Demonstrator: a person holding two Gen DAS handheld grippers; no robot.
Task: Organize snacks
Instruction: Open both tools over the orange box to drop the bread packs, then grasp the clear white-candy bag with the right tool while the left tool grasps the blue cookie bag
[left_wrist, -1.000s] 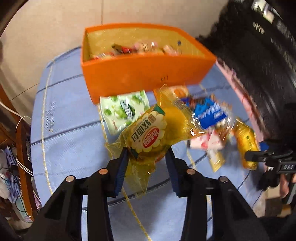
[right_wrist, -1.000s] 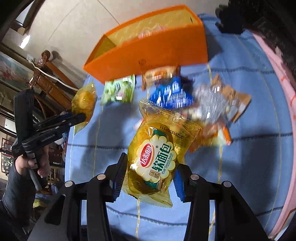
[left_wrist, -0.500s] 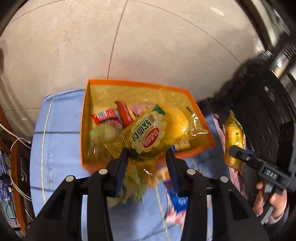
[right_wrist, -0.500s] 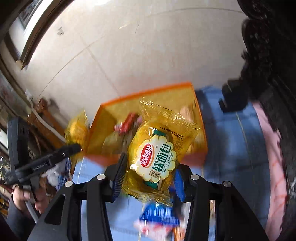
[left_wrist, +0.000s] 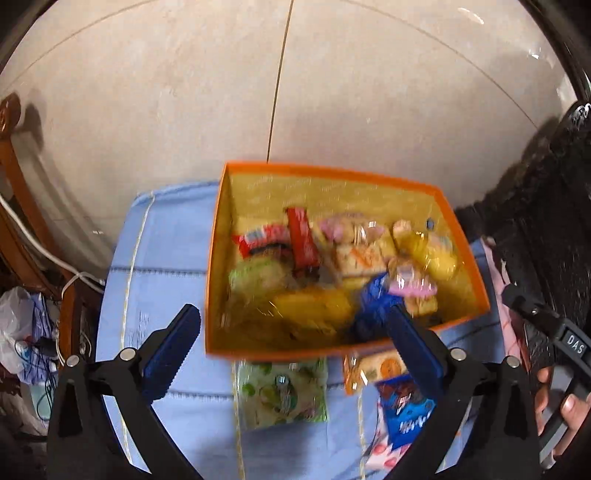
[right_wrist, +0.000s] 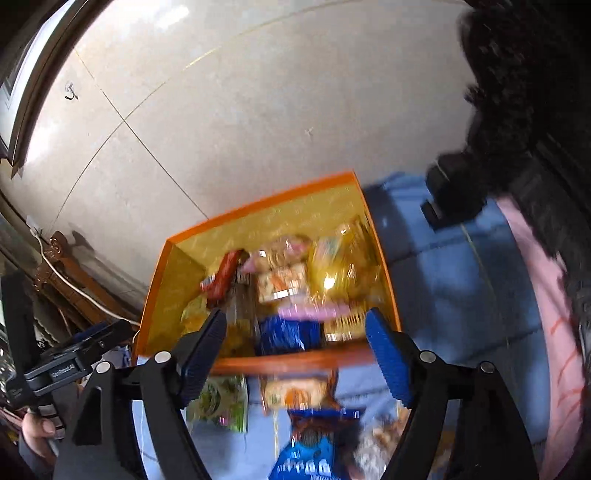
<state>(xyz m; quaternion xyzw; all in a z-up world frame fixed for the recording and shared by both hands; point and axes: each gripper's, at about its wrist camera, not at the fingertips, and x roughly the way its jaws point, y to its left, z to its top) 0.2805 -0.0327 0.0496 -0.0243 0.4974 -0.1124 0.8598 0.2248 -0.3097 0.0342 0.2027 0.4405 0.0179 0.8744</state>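
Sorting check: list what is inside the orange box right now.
The orange box holds a heap of wrapped snacks: red packets, yellow bread bags, a blue packet, pink wrappers. The lower layers and the floor under the heap are covered.

Pale tiled floor (left_wrist: 207, 96), carved wooden furniture (right_wrist: 70, 280) at left, glossy with daylight.

orange box (left_wrist: 332, 349) sits open on the blue cloth, heaped with wrapped snacks, red bar (left_wrist: 301, 240) lying across the pile, yellow bread packs (left_wrist: 314, 306) blurred near the front wall. outside, just before it: green packet (left_wrist: 282, 395), orange packet (left_wrist: 380, 369), blue packet (left_wrist: 406, 413), all flat.
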